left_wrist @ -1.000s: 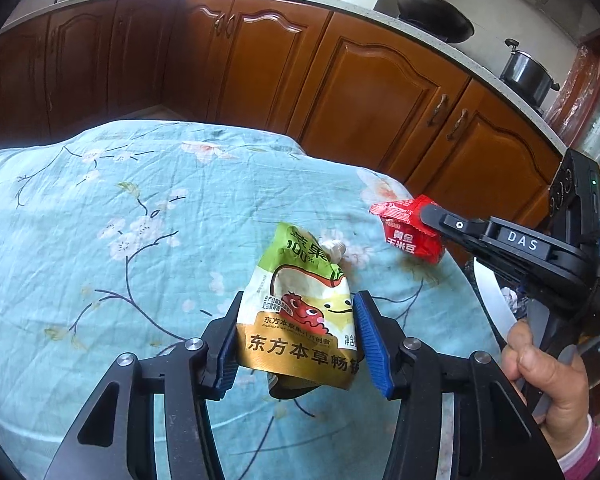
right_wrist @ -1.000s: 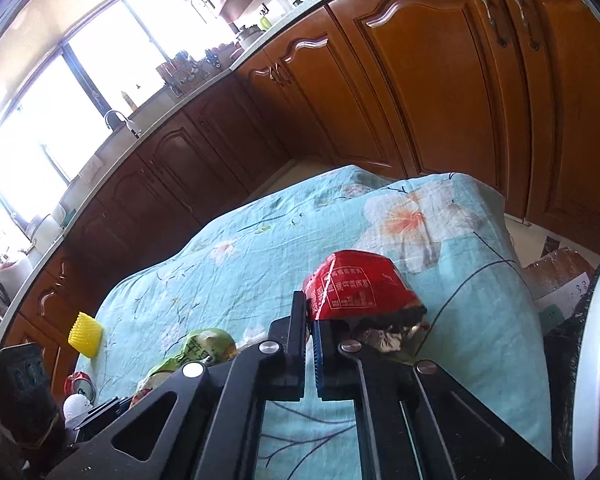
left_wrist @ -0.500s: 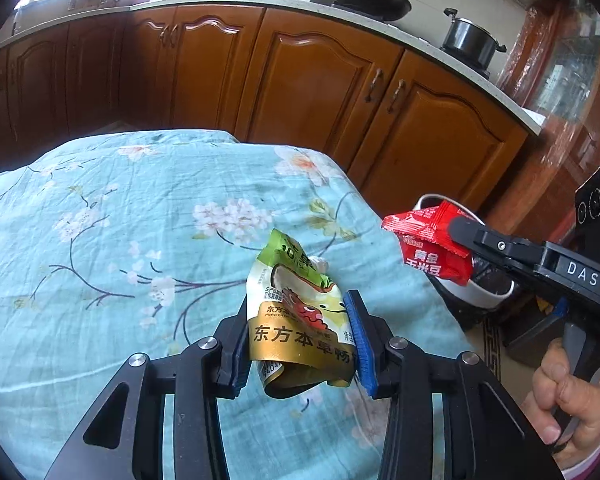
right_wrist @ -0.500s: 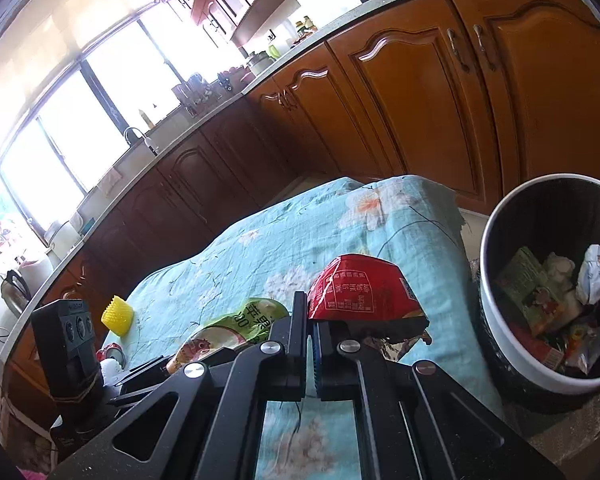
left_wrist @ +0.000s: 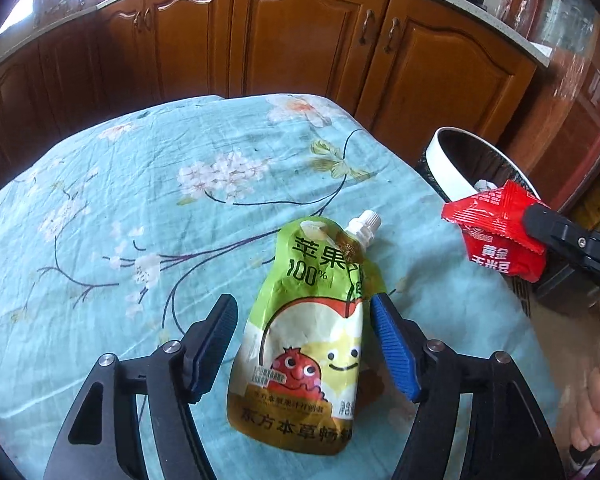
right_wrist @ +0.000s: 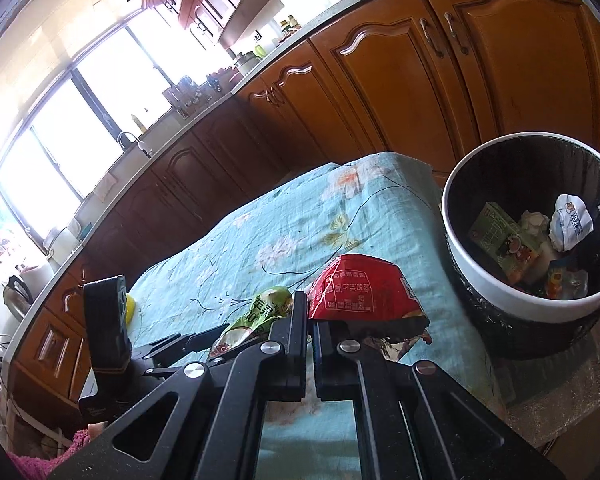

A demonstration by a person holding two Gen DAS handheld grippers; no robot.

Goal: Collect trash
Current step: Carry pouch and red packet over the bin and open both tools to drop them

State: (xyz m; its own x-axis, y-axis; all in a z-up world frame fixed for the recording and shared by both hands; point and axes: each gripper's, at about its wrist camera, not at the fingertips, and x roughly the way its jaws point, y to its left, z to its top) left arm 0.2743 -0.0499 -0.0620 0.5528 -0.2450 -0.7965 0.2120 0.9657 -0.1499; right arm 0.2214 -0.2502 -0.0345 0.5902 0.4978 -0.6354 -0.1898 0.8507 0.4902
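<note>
Spreading just now, the left gripper (left_wrist: 304,336) stands wide around the green juice pouch (left_wrist: 312,332), pads clear, so it could drop short of the trash bin (right_wrist: 496,292). Ahead of the right gripper (right_wrist: 310,320), clamped on the red wrapper (right_wrist: 364,292), the bin sits off to the right; releasing now risks the tablecloth (left_wrist: 148,184).

- One green juice pouch (left_wrist: 312,332)
- One red snack wrapper (left_wrist: 496,232)
- One trash bin (right_wrist: 500,284)
- Two grippers: left gripper (left_wrist: 304,344), right gripper (right_wrist: 310,316)

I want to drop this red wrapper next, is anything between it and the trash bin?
Nothing visible. The right gripper holds the red wrapper over the tablecloth edge; the bin stands open just beyond, trash only at its bottom.
</note>
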